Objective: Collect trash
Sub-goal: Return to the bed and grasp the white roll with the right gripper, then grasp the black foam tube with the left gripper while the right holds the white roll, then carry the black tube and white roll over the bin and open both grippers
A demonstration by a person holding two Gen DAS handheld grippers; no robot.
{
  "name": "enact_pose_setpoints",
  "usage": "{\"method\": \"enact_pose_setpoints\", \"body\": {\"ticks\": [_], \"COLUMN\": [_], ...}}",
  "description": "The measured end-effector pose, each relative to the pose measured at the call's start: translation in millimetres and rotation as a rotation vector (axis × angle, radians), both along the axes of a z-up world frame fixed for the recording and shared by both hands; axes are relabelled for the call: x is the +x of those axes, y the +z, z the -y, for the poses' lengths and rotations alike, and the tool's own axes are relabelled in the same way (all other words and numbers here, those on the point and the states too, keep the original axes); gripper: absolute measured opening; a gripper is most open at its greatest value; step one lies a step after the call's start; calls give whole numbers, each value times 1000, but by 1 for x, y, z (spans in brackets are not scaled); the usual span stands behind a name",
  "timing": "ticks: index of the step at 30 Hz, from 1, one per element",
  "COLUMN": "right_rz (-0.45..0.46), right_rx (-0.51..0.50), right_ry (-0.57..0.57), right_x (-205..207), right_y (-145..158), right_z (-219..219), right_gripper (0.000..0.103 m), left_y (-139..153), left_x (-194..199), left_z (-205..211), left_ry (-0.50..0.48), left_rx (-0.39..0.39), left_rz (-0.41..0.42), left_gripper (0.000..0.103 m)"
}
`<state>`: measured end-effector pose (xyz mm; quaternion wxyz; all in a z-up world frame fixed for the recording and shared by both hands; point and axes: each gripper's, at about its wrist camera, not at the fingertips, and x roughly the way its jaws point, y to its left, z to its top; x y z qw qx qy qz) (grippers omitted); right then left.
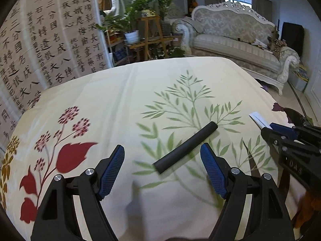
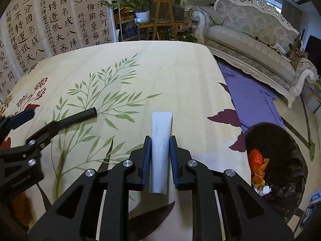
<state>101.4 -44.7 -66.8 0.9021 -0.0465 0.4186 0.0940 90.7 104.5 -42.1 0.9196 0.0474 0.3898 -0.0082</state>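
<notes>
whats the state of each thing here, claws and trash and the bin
left claw: open, empty, near the black tube
right claw: shut on the white strip
black tube: lying flat on the tablecloth, not held
white strip: clamped between the pads
trash bin: open, beside the table, with orange and white scraps inside

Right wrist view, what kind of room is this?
Most likely a home living room: an ornate carved sofa, potted plants on a wooden stand, and calligraphy scrolls on the wall behind a table under a floral tablecloth.
</notes>
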Motion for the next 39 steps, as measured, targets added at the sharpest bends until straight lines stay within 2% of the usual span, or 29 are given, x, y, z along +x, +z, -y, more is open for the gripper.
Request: {"method": "enact_pose_setpoints", "body": {"ticks": [6,7,8,11,15,17,20,39], "right_rz": [1,1,1,2,2,3,5,6], "right_rx": [3,6,8,7,9,5,4,5], "right_ry": [2,1,2,2,2,2,2,2], "right_x": [0,0,-1,-1,-1,-1,-1,-1], "right_y": [-1,-1,-1,-1,-1,-1,-1,-1], "right_z": [0,0,0,0,0,-1,-1,-1], "right_gripper": [19,19,19,19,19,19,19,18], "left_y": [-6,-7,-9,-11,-10,-10,-10,-7], "left_x": [10,11,11,12,10,9,7,5], "left_z": [14,15,16,15,16,20,25,22], "left_ry": [-49,-57,-63,-80,-105,-120,-132,-70], "left_rx": [15,15,14,-9,-21,-11,9,-6], "left_rz": [-37,-44,-54,-80,-78,-75,-71,-64], "left_gripper": [75,72,63,45,32,21,14,14]}}
